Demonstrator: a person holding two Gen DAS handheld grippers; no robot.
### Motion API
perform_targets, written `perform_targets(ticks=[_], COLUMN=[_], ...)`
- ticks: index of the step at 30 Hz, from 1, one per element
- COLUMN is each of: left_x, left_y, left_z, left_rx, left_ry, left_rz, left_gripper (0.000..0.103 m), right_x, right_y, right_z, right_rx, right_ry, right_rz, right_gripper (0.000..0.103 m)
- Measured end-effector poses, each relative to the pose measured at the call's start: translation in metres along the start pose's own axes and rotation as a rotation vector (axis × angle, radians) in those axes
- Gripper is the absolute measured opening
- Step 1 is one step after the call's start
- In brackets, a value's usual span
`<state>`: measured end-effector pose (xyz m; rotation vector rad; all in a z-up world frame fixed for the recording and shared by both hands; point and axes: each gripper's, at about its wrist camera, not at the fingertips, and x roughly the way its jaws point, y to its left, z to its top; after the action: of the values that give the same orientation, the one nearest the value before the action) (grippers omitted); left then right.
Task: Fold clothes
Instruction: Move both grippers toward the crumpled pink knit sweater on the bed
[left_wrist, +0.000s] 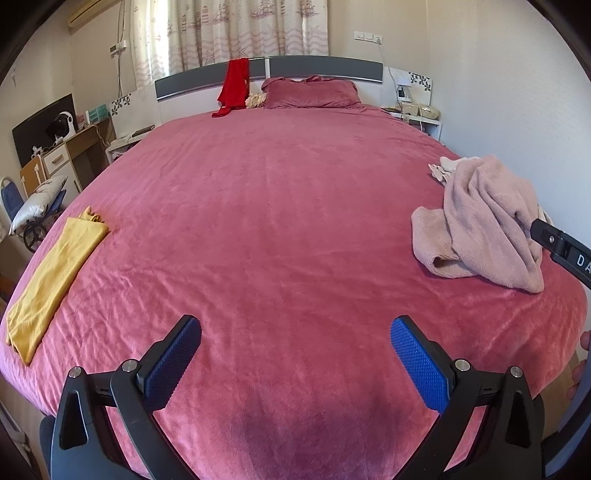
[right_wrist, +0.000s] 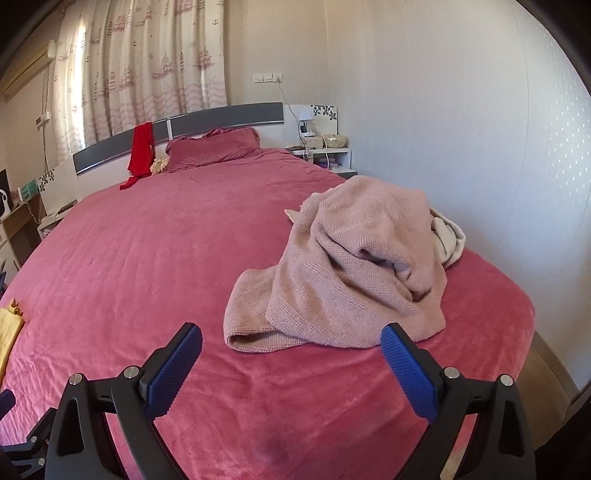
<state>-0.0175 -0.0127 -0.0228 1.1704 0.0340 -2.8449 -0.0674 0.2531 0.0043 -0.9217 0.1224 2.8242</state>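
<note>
1. Left gripper (left_wrist: 295, 363): jaws spread wide, holding nothing, over the bed (left_wrist: 280, 229).
2. Right gripper (right_wrist: 291, 365): jaws wide, empty; crumpled pink knit sweater (right_wrist: 354, 266) just ahead (slightly right).
3. Folded yellow garment (left_wrist: 51, 277) far left.

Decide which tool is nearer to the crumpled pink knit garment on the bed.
The right tool. It hovers open just in front of the pink knit garment, aimed at its near edge. The left tool is open over bare bedspread, with the garment far to its right.
</note>
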Motion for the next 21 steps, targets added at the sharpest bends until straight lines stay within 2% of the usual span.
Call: perform_targets(ticks=[21], left_x=[-0.0024], left_y=[0.0022], left_z=[-0.0041], left_rx=[0.012], left_ry=[0.004], left_rz=[0.006], left_gripper=[0.103], right_x=[0.0016], right_y=[0.0002], right_z=[-0.005], right_rx=[0.009], right_ry=[0.024], right_rz=[0.009], right_gripper=[0.1])
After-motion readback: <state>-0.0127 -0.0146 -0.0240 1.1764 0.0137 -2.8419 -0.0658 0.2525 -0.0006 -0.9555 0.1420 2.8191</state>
